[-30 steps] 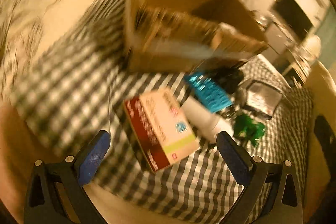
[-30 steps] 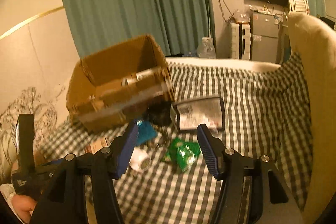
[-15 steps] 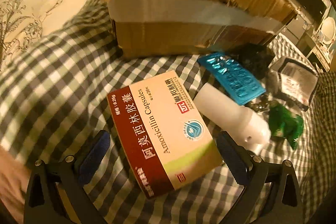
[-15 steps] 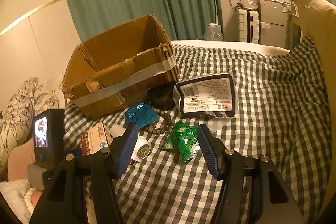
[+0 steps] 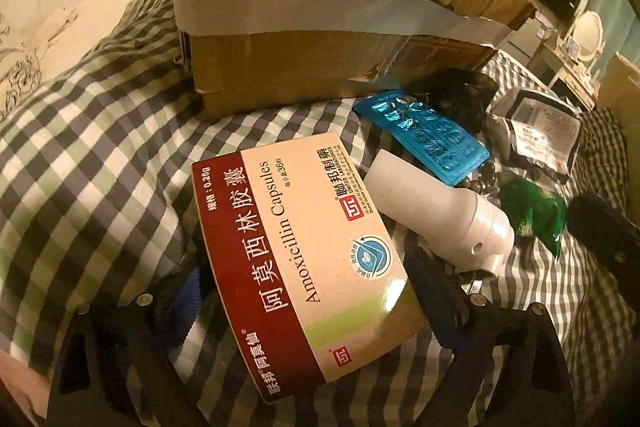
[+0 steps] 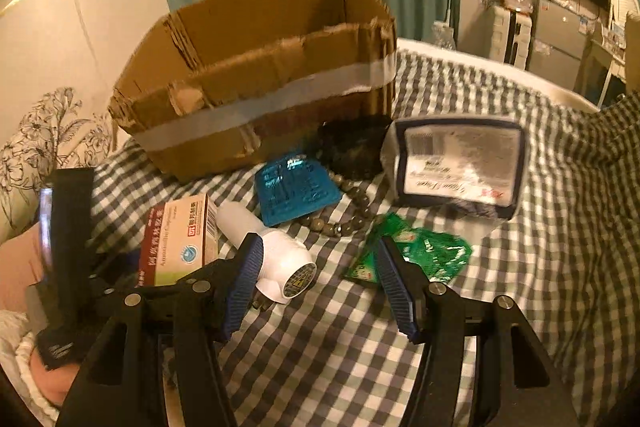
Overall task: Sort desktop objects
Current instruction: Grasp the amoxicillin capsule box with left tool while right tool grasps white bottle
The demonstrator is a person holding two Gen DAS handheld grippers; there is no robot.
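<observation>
Left tool [image 5: 308, 291] straddles the Amoxicillin capsule box [image 5: 304, 251], jaws wide but closing, box between them, pads not seen pressing yet. Right tool [image 6: 316, 283] sits about half open and holds nothing, hovering over the checked bedspread [image 6: 560, 227] between the white plastic bottle [image 6: 276, 255] and the green sachet [image 6: 420, 255]. The box lies on the bedspread just in front of the taped cardboard carton [image 6: 256, 83], touching the bottle on its side. A blue blister pack [image 6: 296, 187] lies beside the bottle, a bead bracelet [image 6: 348, 215] curls beside and partly under it, a dark crumpled bag [image 6: 356, 147] touches the carton, and a grey labelled pouch [image 6: 460, 163] rests beside the bag.
</observation>
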